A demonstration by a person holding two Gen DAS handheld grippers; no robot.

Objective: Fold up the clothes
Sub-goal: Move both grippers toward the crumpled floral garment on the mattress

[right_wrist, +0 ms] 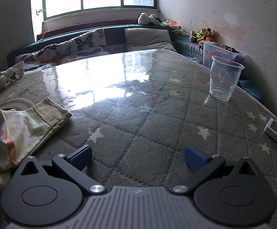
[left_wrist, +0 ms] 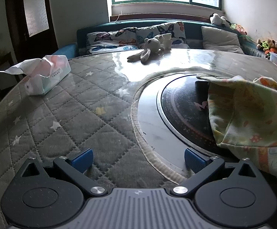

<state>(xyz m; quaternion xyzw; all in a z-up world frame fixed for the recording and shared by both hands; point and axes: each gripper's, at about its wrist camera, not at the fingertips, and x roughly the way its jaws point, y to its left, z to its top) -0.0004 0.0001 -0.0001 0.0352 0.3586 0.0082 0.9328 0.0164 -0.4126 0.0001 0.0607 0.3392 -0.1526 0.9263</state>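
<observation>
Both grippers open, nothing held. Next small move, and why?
Probably bring the right gripper left to the printed garment's green cuff. Both the right and the left gripper are open and empty, the garment lies crumpled between them, and that cuff lies flat, clear of the plastic cup.

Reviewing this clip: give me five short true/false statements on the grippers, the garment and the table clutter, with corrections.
1. Both grippers are open and hold nothing. True: left gripper, right gripper.
2. The printed garment lies neatly folded. False: it is a crumpled heap.
3. A clear plastic cup stands upright on the table. True.
4. The tissue pack sits on top of the garment. False: it lies apart, across the table.
5. The stuffed rabbit is gripped by the left gripper. False: it lies at the far edge.
</observation>
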